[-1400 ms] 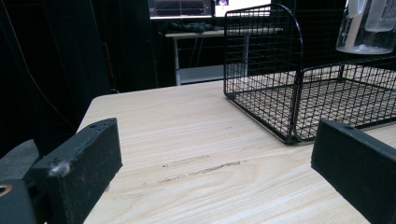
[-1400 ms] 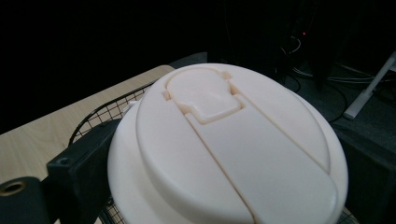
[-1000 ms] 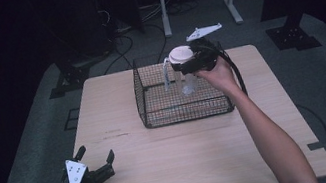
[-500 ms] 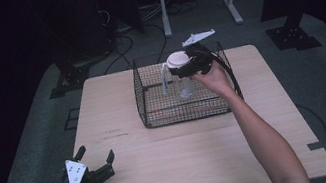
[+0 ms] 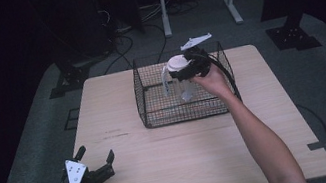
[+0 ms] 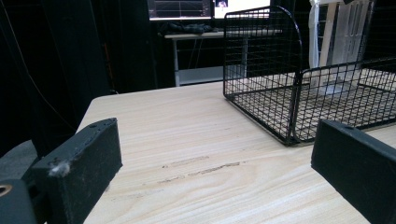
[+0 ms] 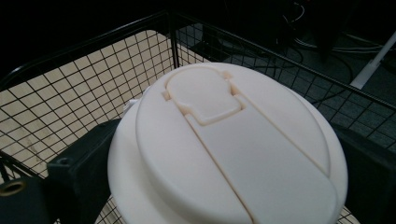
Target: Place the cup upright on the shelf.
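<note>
Gripping a clear jug [image 5: 178,81] just under its white lid [image 7: 233,149], the right gripper [image 5: 186,68] holds it above the wire basket [image 5: 155,118] at the desk's [image 5: 117,104] far edge. The hold looks narrow; the jug could tilt or slip through the jaws, or catch the basket's rim. Jaws spread and empty, the left gripper [image 5: 97,161] rests near the front left corner.

pitcher [image 5: 176,79] | clear, white lid shut | upright | inside wire basket [image 5: 155,115], held
</note>
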Demonstrator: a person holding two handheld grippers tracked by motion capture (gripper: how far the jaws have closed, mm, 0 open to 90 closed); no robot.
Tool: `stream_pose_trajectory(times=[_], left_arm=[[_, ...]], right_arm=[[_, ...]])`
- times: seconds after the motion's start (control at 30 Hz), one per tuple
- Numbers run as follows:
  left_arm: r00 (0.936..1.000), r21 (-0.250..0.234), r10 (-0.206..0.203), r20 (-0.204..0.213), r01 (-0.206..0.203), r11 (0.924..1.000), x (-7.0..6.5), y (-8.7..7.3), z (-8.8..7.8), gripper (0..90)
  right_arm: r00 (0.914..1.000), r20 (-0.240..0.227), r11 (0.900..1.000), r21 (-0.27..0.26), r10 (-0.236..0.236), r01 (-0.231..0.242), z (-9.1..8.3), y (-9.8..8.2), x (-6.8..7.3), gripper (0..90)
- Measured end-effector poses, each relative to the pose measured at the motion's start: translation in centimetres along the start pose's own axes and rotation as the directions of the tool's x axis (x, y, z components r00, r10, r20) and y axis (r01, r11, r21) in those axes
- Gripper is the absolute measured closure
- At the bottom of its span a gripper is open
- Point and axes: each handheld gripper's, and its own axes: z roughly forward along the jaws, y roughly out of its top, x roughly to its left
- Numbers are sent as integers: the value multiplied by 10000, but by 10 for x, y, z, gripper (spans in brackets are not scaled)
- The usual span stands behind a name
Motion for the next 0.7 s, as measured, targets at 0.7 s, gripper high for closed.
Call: stream_pose_trajectory(times=[0.7], left_arm=[[10000, 18, 54, -20, -54, 10000, -1, 0, 0, 9]], right_arm=[[9997, -110, 9995, 234, 225, -222, 3, -16, -11, 46]])
